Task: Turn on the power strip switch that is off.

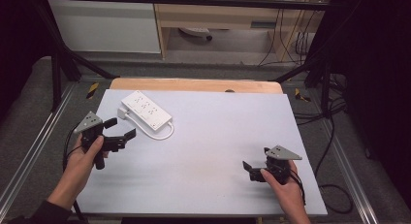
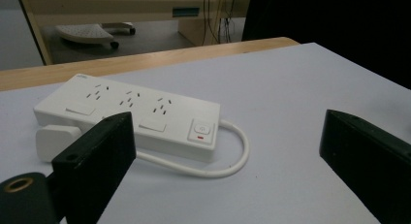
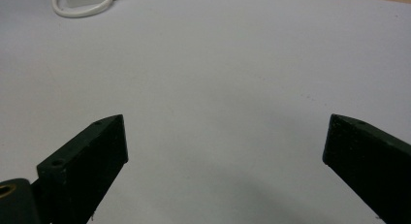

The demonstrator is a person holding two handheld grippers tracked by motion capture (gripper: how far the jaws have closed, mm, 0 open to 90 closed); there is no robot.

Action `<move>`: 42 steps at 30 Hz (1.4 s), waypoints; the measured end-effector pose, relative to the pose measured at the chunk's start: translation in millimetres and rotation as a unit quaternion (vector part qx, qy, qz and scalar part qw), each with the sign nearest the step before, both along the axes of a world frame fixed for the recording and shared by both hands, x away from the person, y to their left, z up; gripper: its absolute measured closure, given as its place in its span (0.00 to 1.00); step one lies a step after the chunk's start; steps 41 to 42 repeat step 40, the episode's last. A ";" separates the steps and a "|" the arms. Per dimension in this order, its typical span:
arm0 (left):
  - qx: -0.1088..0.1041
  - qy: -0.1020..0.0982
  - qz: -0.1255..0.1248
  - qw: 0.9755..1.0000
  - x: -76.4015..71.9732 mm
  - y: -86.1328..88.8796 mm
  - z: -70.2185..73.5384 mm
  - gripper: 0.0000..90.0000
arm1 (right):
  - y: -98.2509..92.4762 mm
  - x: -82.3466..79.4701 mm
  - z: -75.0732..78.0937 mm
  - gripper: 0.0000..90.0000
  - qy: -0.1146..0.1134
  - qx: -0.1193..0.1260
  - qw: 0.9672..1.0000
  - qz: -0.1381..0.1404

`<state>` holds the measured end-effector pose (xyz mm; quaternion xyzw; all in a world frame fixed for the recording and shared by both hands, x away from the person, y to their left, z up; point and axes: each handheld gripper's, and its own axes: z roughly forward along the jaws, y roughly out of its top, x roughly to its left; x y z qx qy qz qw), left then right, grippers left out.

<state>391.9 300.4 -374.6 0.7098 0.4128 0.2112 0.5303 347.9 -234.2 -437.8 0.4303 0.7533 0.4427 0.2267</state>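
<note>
Up at the far left of the counter (image 1: pixel 208 151) lies a white power strip (image 1: pixel 146 110), flat on the pale grey sheet and set at a slant, with its short white cable (image 1: pixel 162 134) looping out from the near end and curling back beneath it to a white plug (image 1: pixel 122 113) just beside the strip's left side. The left gripper (image 1: pixel 121 128) is held above the counter near that strip, its jaws spread wide and grasping nothing; it points toward the plug end without touching it. From the left gripper view the power strip (image 2: pixel 128 115) sits just beyond the parted jaws, showing three rows of sockets, a rocker switch with a small red mark at the near right corner, the cable (image 2: pixel 228 158) arcing round in front, and the plug (image 2: pixel 55 139) partly behind the left jaw. The right gripper (image 1: pixel 249 168) is well apart from all this, low over the near right part of the counter, its jaws likewise released and empty. In the right gripper view bare grey surface lies between the jaws, and the loop of cable (image 3: pixel 80 8) appears far off at the top left.
</note>
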 end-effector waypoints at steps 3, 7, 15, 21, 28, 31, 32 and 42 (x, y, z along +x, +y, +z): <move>-0.001 0.003 0.000 1.000 -7.8 2.0 -4.0 0.07 | 0.1 0.3 -0.2 0.03 0.000 -0.001 1.000 0.000; 0.000 0.005 -0.003 1.000 -17.6 3.4 -8.9 0.07 | 0.5 0.0 -0.1 0.03 0.001 -0.001 1.000 0.000; 0.008 0.015 -0.021 1.000 -35.3 -2.7 -20.2 0.07 | -0.2 0.2 -0.2 0.03 0.000 -0.001 1.000 -0.001; 0.015 0.021 -0.031 0.999 -45.4 -6.5 -28.4 0.07 | -0.1 0.1 -0.3 0.03 0.002 -0.001 1.000 -0.002; 0.035 0.044 -0.047 0.997 -54.7 -16.7 -44.8 0.07 | -0.3 0.2 -0.5 0.03 0.002 -0.001 1.000 -0.002; 0.052 0.058 -0.052 0.996 -58.9 -21.8 -52.7 0.08 | -0.5 0.1 -0.6 0.03 0.004 -0.001 1.000 -0.004; 0.058 0.064 -0.053 0.995 -60.5 -23.0 -55.8 0.08 | -0.9 0.3 -0.8 0.03 0.002 -0.003 1.000 -0.004; 0.067 0.058 -0.028 0.996 -67.0 -13.3 -59.5 0.08 | -4.6 4.0 -8.9 0.04 0.030 -0.025 0.999 -0.029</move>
